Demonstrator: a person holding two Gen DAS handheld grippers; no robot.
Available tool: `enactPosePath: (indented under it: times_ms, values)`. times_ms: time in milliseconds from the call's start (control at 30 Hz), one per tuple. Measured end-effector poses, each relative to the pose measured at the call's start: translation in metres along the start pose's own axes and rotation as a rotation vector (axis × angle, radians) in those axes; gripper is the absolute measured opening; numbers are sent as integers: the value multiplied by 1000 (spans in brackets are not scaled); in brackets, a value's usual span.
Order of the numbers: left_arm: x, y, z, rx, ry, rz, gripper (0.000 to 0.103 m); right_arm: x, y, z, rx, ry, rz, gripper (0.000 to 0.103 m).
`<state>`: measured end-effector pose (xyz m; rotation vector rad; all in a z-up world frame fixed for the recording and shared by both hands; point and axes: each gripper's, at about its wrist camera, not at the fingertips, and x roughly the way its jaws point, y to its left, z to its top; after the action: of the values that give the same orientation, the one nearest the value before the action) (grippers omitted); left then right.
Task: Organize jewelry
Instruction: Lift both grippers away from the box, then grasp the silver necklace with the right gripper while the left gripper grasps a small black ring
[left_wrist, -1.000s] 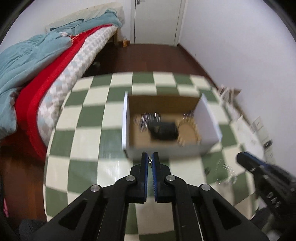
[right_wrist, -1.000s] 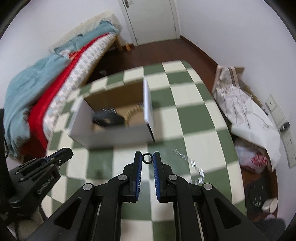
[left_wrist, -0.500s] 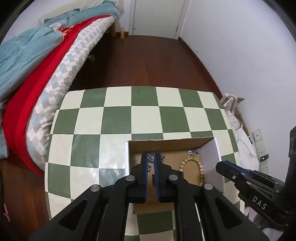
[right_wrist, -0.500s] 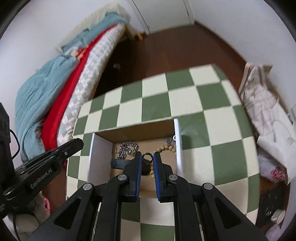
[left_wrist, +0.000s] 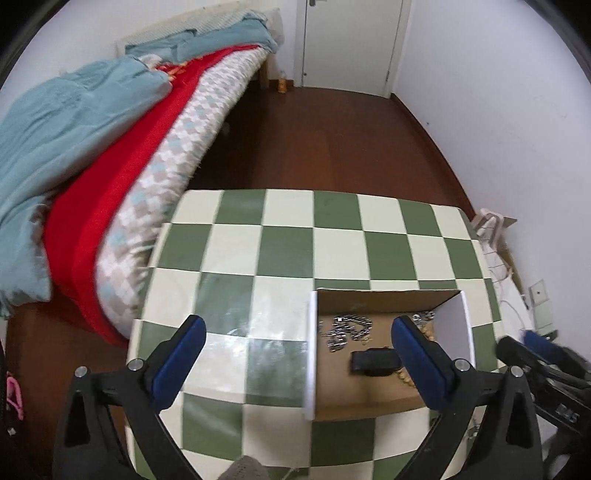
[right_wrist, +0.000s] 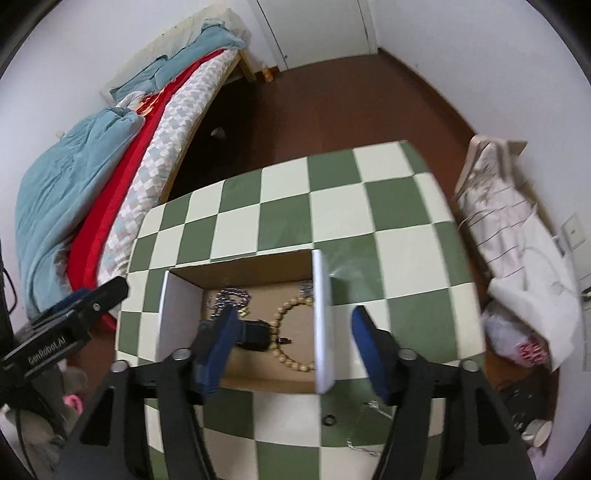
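Grippers (left_wrist: 295, 343) (right_wrist: 291, 328) wide open, empty

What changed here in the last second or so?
Both grippers carried small jewellery over the open cardboard box, and their jaws have just been opening. The left gripper and right gripper now hold nothing. The wooden bead bracelet stayed in the box.

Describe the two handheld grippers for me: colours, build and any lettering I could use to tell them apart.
Both look alike: black angular plastic frames with triangular cut-outs, silver pivot screws and blue pads on the inner finger faces. The left gripper and right gripper each show this from their own cameras. Seen from the right wrist, the left gripper's side carries white "GenRobot.AI" lettering. No sleeves or hands are in view.
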<state>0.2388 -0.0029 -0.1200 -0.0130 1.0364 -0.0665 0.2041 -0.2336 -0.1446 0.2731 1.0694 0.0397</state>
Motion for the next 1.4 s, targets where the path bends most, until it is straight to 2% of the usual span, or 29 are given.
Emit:
enactPosePath:
  times_ms: [67, 100, 300, 467, 633, 667, 700, 767, 900, 933, 967, 1033, 1100, 1233, 1400]
  values:
    - [-8, 1, -5, 4, -23, 28, 103, -11, -1, -7, -17, -20, -28, 98]
    - [-13, 0, -9, 7, -38, 33, 103, -15, -2, -10, -24, -28, -40, 101]
    - [-40, -4, -39, 31, -130, 96, 103, -41, -10, -37, -55, -64, -93, 101]
    - [-44, -11, -78, 37, -126, 142, 103, -44, -37, -73, -27, -50, -154, 101]
    - [-28, -29, -118, 67, -96, 231, 103, -15, -83, -121, 67, 32, -223, 101]
    - [-22, -34, -125, 74, -80, 231, 103, -10, -89, -127, 77, 40, -229, 96]
    - [-14, -39, -131, 80, -59, 229, 103, -3, -94, -135, 86, 53, -237, 85]
    - [-3, -48, -139, 94, -34, 231, 103, 10, -101, -146, 97, 77, -251, 70]
    - [10, -62, -145, 128, -19, 249, 103, 28, -105, -160, 117, 90, -248, 65]
    - [13, -65, -146, 137, -16, 253, 103, 29, -102, -162, 102, 70, -263, 63]
    - [14, -68, -146, 142, -14, 254, 103, 30, -99, -163, 82, 61, -280, 57]
    - [20, -73, -146, 157, -2, 245, 103, 30, -94, -163, 59, 45, -298, 40]
    - [24, -79, -147, 165, 8, 232, 103, 31, -91, -161, 33, 39, -311, 6]
    - [32, -95, -145, 178, 29, 191, 103, 26, -99, -161, 42, 31, -353, 6]
    - [45, -123, -146, 204, 67, 123, 103, 18, -125, -161, 128, 25, -340, 6]
